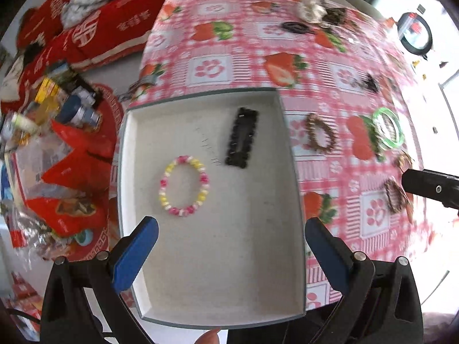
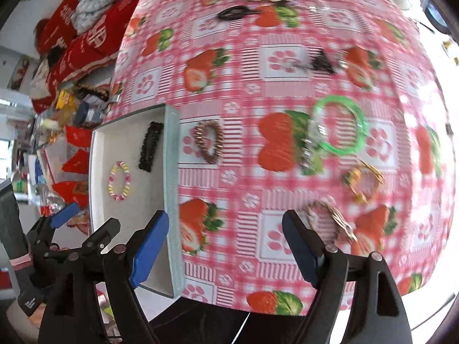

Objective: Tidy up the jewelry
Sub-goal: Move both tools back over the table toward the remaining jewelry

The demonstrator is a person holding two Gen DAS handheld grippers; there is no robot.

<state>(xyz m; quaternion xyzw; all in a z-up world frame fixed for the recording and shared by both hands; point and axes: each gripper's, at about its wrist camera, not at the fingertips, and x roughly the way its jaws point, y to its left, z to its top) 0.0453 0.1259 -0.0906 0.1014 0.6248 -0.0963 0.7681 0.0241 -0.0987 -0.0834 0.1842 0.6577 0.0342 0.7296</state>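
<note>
- Left gripper [image 1: 229, 246] over the near end of the tray [image 1: 289, 149], jaws wide apart, nothing between them
- Right gripper [image 2: 225, 243] above the strawberry tablecloth [image 2: 243, 66] just right of the tray, jaws apart, empty
- In the tray: bead bracelet [image 1: 184, 186], black hair clip [image 1: 241, 137] beside it, not touching
- On the cloth, right of the tray: brown bracelet [image 2: 208, 140], green bangle [image 2: 340, 124] further right; other pieces too blurred to tell

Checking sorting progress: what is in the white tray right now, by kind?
Beaded bracelets, pink, yellow and white: 1
Black hair clips: 1
Total in the white tray: 2
</note>
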